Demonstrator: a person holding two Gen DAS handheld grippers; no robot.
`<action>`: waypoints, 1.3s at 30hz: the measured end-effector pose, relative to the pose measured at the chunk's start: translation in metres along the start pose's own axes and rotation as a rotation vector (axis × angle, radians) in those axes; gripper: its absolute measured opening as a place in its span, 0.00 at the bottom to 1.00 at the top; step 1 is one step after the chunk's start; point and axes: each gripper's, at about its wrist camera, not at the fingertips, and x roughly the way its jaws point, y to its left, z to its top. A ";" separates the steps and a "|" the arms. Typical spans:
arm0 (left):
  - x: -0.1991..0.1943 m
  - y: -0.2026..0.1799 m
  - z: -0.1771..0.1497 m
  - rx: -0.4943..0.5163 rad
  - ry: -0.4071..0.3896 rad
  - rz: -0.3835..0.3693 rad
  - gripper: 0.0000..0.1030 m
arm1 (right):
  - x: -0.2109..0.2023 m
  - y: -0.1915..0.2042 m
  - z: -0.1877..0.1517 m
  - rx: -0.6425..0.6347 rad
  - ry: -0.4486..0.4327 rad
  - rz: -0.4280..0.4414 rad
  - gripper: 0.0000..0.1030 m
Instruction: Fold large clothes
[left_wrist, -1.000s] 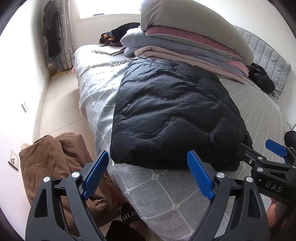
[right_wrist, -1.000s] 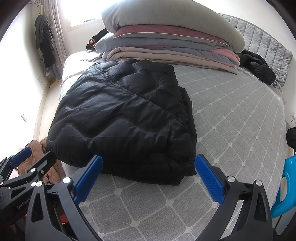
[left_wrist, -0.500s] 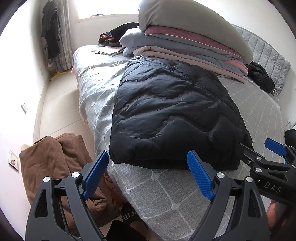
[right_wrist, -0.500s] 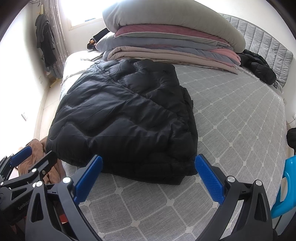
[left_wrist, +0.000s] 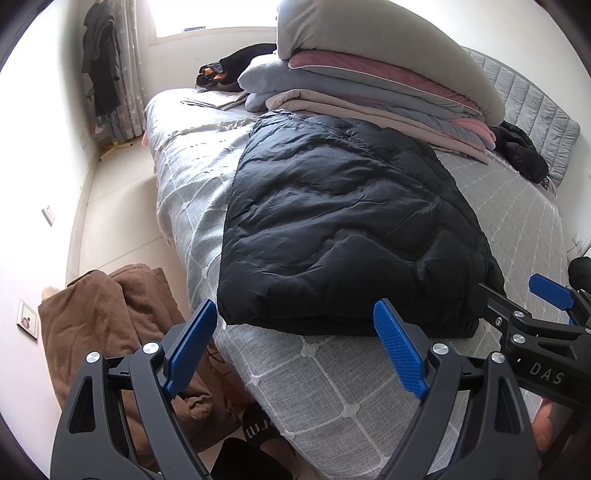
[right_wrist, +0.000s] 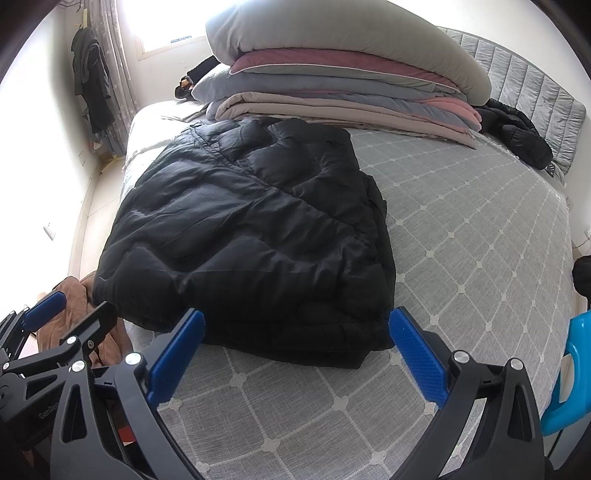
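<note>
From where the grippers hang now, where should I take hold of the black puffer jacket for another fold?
Probably by the near hem of the black puffer jacket, at its two front corners, coming in low from the bed's near edge. That edge lies stacked and thick, facing both open grippers: left gripper toward the bedside corner, right gripper toward the inner corner. The far end abuts the folded bedding pile.

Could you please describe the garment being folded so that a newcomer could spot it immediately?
Find the grey checked bed. In front of the stack of folded quilts lies the black puffer coat, folded flat. Unlike the crumpled black jacket by the headboard, it is large and neatly rectangular.
</note>
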 end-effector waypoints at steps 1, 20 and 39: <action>0.001 -0.001 0.001 0.001 0.001 -0.001 0.81 | 0.000 0.000 0.000 0.000 0.000 0.001 0.94; 0.006 0.006 0.005 0.014 0.017 -0.006 0.81 | 0.000 -0.001 0.000 -0.001 0.004 0.009 0.94; 0.006 0.003 0.012 0.023 -0.012 0.015 0.85 | 0.002 -0.001 -0.002 -0.006 0.010 0.021 0.94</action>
